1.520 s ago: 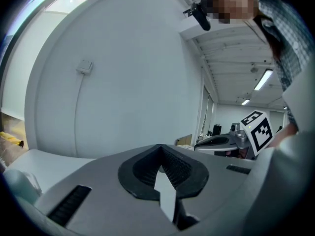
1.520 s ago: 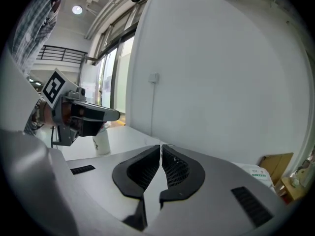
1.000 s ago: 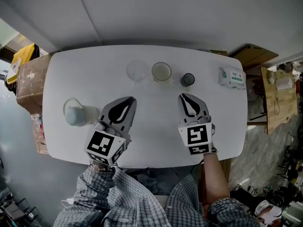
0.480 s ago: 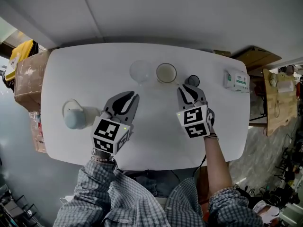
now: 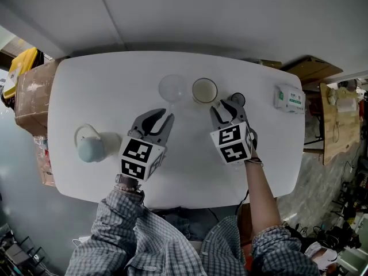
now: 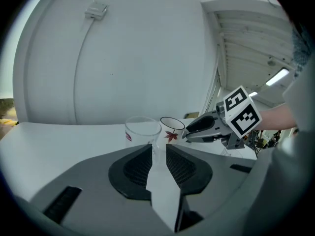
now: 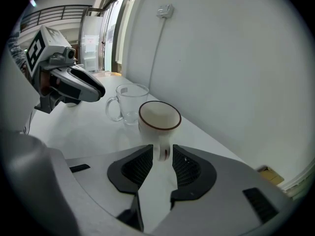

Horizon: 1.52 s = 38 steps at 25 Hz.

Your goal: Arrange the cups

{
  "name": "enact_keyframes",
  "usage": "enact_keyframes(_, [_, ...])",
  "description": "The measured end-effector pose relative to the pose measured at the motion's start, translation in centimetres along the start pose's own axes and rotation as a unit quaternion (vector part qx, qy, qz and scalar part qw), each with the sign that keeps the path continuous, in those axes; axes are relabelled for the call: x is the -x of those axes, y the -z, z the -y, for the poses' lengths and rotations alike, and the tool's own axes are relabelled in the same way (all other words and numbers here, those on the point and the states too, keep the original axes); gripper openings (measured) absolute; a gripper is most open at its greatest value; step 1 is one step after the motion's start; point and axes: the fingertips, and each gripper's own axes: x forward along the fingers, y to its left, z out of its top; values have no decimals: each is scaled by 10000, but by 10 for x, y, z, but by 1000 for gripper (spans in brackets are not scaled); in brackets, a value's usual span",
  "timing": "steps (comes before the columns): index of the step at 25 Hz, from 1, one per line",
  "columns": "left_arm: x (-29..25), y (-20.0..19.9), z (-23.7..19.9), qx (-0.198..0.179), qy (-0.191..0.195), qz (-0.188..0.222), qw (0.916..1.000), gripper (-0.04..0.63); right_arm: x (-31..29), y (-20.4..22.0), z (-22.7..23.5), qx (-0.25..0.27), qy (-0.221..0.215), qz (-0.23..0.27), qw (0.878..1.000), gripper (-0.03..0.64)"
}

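A white table [image 5: 86, 91] with rounded corners stood against a pale wall [image 5: 230, 16], on a grey floor [image 5: 23, 211]. A cardboard box [image 5: 31, 94] sat off its left end and wooden boards [image 5: 336, 117] off its right. Along the far side of the table, a glass mug [image 5: 172, 87] stood just left of a brown-rimmed white cup [image 5: 204, 89]. A small dark round item [image 5: 236, 98] came next to the right, then a white box [image 5: 288, 98] near the right end. A pale blue cup [image 5: 90, 148] sat apart at the near left. The right gripper [image 5: 223, 103] had its jaws slightly apart on either side of the white cup's handle, a thin gap showing on each side. The left gripper [image 5: 161, 115] hung released and empty near the table's middle, its jaws narrowly parted and pointing at the glass mug, short of it.
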Motion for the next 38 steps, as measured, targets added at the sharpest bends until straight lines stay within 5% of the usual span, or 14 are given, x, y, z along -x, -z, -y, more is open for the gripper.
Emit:
enact_keyframes(11, [-12, 8, 0, -32, 58, -207, 9998, 71, 9, -3, -29, -243, -44, -129, 9996, 103])
enact_keyframes(25, [-15, 11, -2, 75, 131, -267, 9995, 71, 8, -18, -56, -1491, -227, 99, 9885, 94])
enact_keyframes(38, [-7, 12, 6, -49, 302, -323, 9990, 71, 22, -25, -54, -1267, 60, 357, 9913, 94])
